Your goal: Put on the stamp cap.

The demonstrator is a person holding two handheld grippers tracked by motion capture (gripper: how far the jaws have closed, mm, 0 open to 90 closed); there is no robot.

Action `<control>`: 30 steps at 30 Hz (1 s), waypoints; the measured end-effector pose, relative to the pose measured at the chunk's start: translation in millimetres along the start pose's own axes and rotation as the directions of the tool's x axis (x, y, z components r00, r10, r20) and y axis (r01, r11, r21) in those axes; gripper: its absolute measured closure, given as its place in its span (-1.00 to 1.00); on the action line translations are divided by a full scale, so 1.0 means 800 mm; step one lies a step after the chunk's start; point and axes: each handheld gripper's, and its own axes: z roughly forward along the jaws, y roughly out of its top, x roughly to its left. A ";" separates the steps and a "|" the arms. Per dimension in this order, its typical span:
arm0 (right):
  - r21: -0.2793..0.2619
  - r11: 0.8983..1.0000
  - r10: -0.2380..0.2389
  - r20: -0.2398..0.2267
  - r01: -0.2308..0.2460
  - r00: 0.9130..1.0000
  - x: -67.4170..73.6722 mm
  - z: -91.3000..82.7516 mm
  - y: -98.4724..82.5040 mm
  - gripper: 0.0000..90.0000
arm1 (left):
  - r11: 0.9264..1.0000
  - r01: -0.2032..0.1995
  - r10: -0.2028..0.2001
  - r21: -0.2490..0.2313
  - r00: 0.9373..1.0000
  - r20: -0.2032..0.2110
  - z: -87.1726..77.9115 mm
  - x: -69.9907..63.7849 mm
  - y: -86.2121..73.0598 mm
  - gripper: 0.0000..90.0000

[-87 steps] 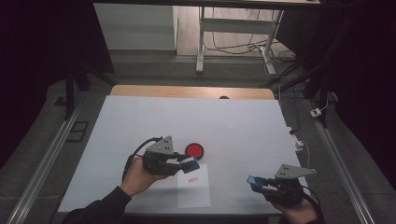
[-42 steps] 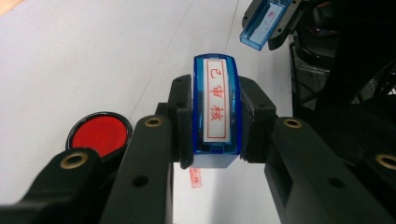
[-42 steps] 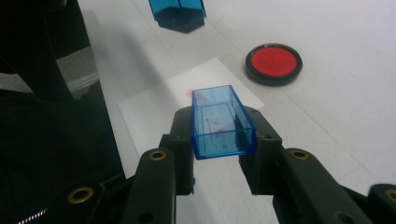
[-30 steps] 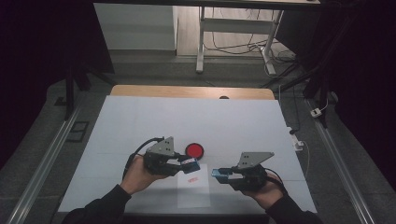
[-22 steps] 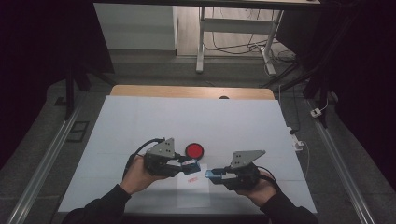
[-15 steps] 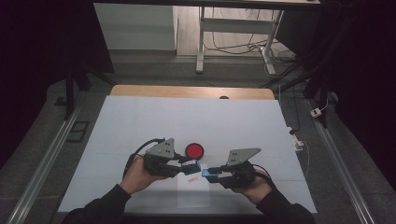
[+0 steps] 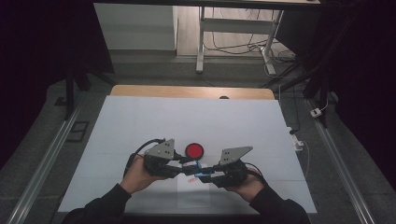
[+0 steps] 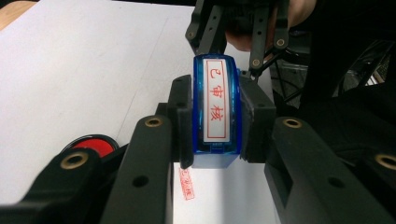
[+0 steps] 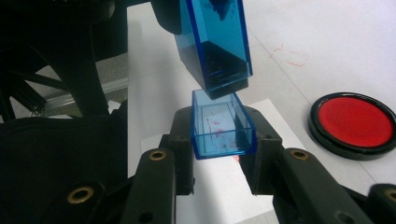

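A: Which containers do you hold, and what is in them?

B: Your right hand-held gripper (image 9: 218, 140) is closed on the cap (image 9: 222, 130), a clear blue box with its open side toward the stamp. Inside it you see red ink smears and nothing else. Your left hand-held gripper (image 8: 215, 116) is clamped on the stamp (image 8: 216, 107), whose label carries red characters in a red frame. Beside you lies the pad (image 7: 194, 150), a round black dish with red ink, uncovered.

A: Where do these things sit, and how much room is around them?

B: In the high view stamp (image 7: 191, 164) and cap (image 7: 202, 173) meet just above the near middle of the surface (image 7: 140, 121). In the right gripper view the stamp's lower end (image 9: 217, 56) hangs just over the cap's mouth; whether they touch you cannot tell. The surface lies bare to the far edge and both sides; the near edge is close under your forearms.

A: What stands near or in the way?

B: The paper (image 9: 224, 196) lies beneath both grippers and bears a red print (image 8: 186, 183). The pad sits just beyond the jaws, apart from them.
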 end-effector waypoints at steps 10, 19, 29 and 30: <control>0.007 1.000 -0.011 -0.032 0.011 0.999 0.000 0.010 0.002 0.50 | 1.000 -0.028 0.028 -0.010 0.999 0.020 0.002 0.000 0.000 0.55; 0.000 1.000 -0.011 -0.050 0.011 0.999 -0.001 0.016 0.004 0.50 | 0.999 -0.042 0.043 -0.032 0.998 0.047 0.002 0.000 -0.001 0.55; -0.014 1.000 -0.016 -0.063 0.015 0.998 0.000 0.017 0.005 0.50 | 0.998 -0.042 0.045 -0.051 0.997 0.070 0.001 0.001 -0.002 0.55; -0.015 1.000 -0.017 -0.063 0.016 0.998 0.000 0.016 0.005 0.50 | 0.998 -0.042 0.045 -0.052 0.996 0.071 0.001 0.001 -0.002 0.55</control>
